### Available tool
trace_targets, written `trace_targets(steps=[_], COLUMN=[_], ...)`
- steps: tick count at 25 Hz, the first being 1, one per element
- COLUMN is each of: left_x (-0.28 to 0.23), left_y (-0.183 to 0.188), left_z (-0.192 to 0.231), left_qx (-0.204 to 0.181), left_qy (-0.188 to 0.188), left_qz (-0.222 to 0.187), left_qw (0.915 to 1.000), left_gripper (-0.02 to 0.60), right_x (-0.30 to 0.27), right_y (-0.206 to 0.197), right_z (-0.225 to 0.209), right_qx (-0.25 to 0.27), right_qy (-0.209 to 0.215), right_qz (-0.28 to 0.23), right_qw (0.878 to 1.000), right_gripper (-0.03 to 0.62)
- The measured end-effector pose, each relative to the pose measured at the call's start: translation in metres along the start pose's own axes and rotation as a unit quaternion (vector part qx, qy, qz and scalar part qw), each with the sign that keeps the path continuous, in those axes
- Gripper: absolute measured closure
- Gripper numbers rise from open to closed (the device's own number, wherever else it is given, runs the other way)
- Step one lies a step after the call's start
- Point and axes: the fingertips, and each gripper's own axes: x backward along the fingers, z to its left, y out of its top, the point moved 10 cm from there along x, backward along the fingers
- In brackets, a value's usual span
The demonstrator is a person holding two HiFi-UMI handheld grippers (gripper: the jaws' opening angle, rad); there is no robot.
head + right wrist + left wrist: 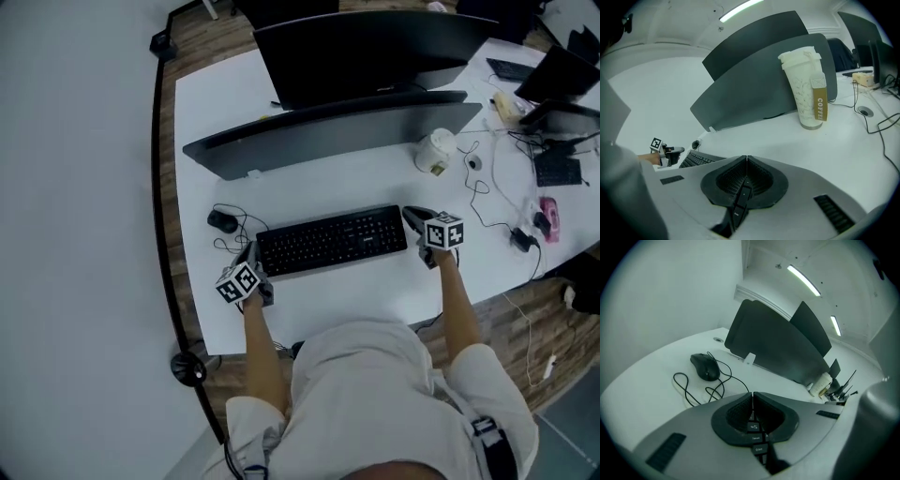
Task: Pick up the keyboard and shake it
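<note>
In the head view a flat black keyboard [330, 240] lies crosswise on the white desk [375, 300], in front of the dark curved monitor [337, 136]. The left gripper [253, 253] sits at its left short end and the right gripper [411, 217] at its right short end. From this height I cannot tell whether the keyboard is clear of the desk. A black corded mouse [222, 221] lies just beyond the left end, and a white paper coffee cup [435, 151] stands behind the right end.

In the left gripper view the jaws are pressed nearly together, pinching the keyboard's edge: a column of keys [754, 437] runs up into the seam where the pads meet. The mouse [705, 366] and its looped cable [682, 383] lie close ahead.

In the right gripper view the jaws likewise meet in a thin line, nipping the other end, with a strip of keys [739, 199] caught between the pads. The cup [806, 89] stands near, ahead and to the right.

Both holds look shallow, on thin edges only. A hard shake could work one end loose, so the board swings or drops. Uneven motion of the two hands would twist it out of the pads. A wide swing could tip the cup or catch the mouse cable
</note>
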Motion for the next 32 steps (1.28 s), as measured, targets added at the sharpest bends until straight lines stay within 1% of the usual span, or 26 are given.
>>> trace_targets(steps=[1, 2, 3, 4, 5, 6, 8, 10, 12, 13, 15, 17, 19, 22, 24, 27, 29, 32], left_x=[-0.002, -0.002, 0.001, 0.007, 0.012, 0.017, 0.017, 0.009, 0.003, 0.000, -0.008, -0.014, -0.019, -0.025, -0.029, -0.032, -0.034, -0.035], left_y=[0.003, 0.005, 0.004, 0.001, -0.002, -0.006, -0.013, -0.020, -0.023, -0.023, -0.025, -0.026, -0.026, -0.025, -0.025, -0.027, -0.028, -0.032], left_z=[0.006, 0.012, 0.019, 0.025, 0.032, 0.038, 0.047, 0.052, 0.053, 0.052, 0.046, 0.040, 0.036, 0.035, 0.037, 0.041, 0.041, 0.037], left_qx=[0.028, 0.063, 0.095, 0.116, 0.123, 0.121, 0.121, 0.137, 0.143, 0.142, 0.136, 0.118, 0.108, 0.129, 0.151, 0.210, 0.242, 0.259], left_qy=[-0.020, -0.039, -0.053, -0.059, -0.058, -0.055, -0.063, -0.082, -0.091, -0.098, -0.127, -0.146, -0.155, -0.173, -0.185, -0.200, -0.210, -0.221], left_qz=[-0.011, -0.025, -0.036, -0.038, -0.032, -0.022, 0.009, 0.047, 0.081, 0.097, 0.131, 0.152, 0.154, 0.157, 0.162, 0.155, 0.148, 0.146], left_qw=[0.9993, 0.9969, 0.9934, 0.9909, 0.9903, 0.9909, 0.9906, 0.9860, 0.9821, 0.9801, 0.9737, 0.9704, 0.9699, 0.9638, 0.9575, 0.9445, 0.9355, 0.9288], left_gripper=[0.563, 0.560, 0.558, 0.557, 0.552, 0.538, 0.507, 0.472, 0.445, 0.435, 0.397, 0.384, 0.385, 0.373, 0.373, 0.371, 0.364, 0.364], right_x=[-0.002, -0.002, -0.001, 0.000, 0.002, 0.004, 0.005, 0.004, 0.001, 0.000, -0.003, -0.007, -0.007, -0.008, -0.010, -0.011, -0.014, -0.016], right_y=[0.003, 0.004, 0.002, -0.002, -0.006, -0.010, -0.014, -0.015, -0.016, -0.017, -0.018, -0.020, -0.024, -0.028, -0.030, -0.035, -0.038, -0.043], right_z=[-0.004, -0.007, -0.009, -0.010, -0.012, -0.015, -0.023, -0.029, -0.031, -0.031, -0.031, -0.029, -0.025, -0.022, -0.021, -0.020, -0.018, -0.015], right_qx=[-0.009, -0.018, -0.028, -0.038, -0.048, -0.059, -0.080, -0.096, -0.101, -0.104, -0.111, -0.112, -0.109, -0.106, -0.109, -0.132, -0.145, -0.154], right_qy=[0.006, 0.015, 0.025, 0.034, 0.039, 0.040, 0.041, 0.046, 0.048, 0.050, 0.056, 0.059, 0.058, 0.054, 0.052, 0.045, 0.031, -0.003], right_qz=[0.003, 0.008, 0.013, 0.016, 0.019, 0.021, 0.026, 0.034, 0.040, 0.042, 0.046, 0.051, 0.053, 0.051, 0.048, 0.023, 0.001, -0.037], right_qw=[1.000, 1.000, 0.999, 0.999, 0.998, 0.997, 0.996, 0.994, 0.993, 0.992, 0.991, 0.991, 0.991, 0.992, 0.992, 0.990, 0.989, 0.987], right_gripper=[0.554, 0.554, 0.554, 0.554, 0.554, 0.554, 0.554, 0.554, 0.554, 0.553, 0.553, 0.553, 0.553, 0.553, 0.553, 0.553, 0.553, 0.553])
